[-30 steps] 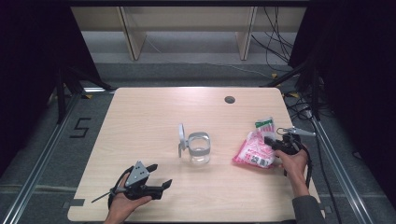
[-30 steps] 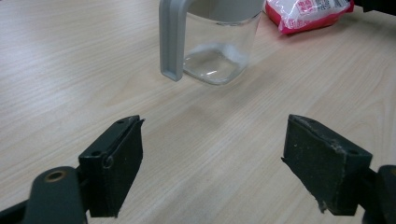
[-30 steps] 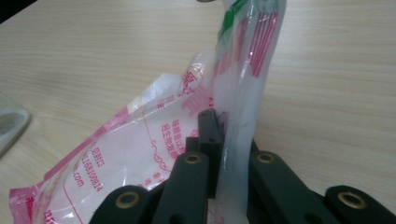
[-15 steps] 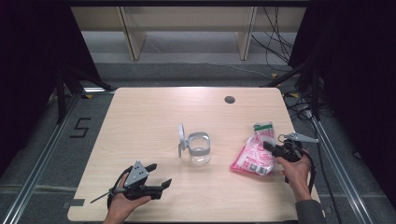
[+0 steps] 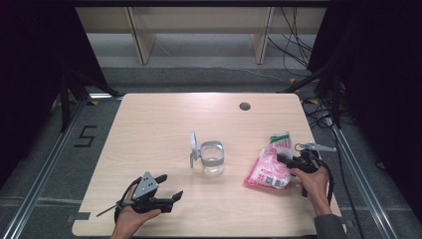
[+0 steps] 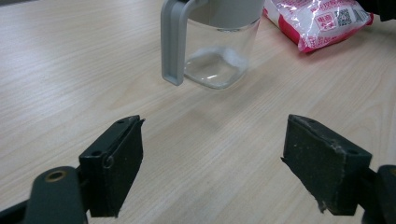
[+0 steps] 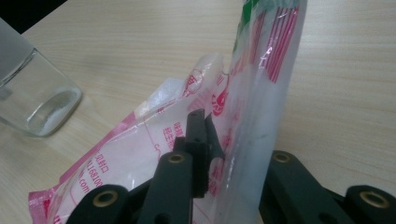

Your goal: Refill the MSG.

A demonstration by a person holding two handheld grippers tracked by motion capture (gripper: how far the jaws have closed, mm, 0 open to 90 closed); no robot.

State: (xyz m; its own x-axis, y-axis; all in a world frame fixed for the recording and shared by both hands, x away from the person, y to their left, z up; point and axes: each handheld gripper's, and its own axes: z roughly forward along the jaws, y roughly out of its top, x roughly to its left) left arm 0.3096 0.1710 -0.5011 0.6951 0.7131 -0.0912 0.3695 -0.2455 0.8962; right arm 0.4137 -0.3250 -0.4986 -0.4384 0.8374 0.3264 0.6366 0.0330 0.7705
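A pink and white plastic bag [image 5: 268, 169] lies at the table's right, its green-striped top edge raised. My right gripper [image 5: 284, 160] reaches in from the right. In the right gripper view that top edge [image 7: 261, 93] stands upright between the jaws. The jaws have just been opening, and a small gap shows beside the left pad. A clear glass jar [image 5: 212, 158] with a grey flip lid [image 5: 193, 144] standing open sits mid-table. My left gripper [image 5: 170, 186] rests near the front left edge. It is open, and the jar [image 6: 219, 51] stands well beyond its empty jaws.
A dark round hole [image 5: 244, 106] marks the light wooden table [image 5: 149, 124] at the far right. Black frames and cables run along both sides of the table, and shelving stands beyond its far edge.
The right hand has dropped slightly toward the near edge with the bag's top edge, and the bag has shifted a little. The left gripper and the jar have stayed where they were.
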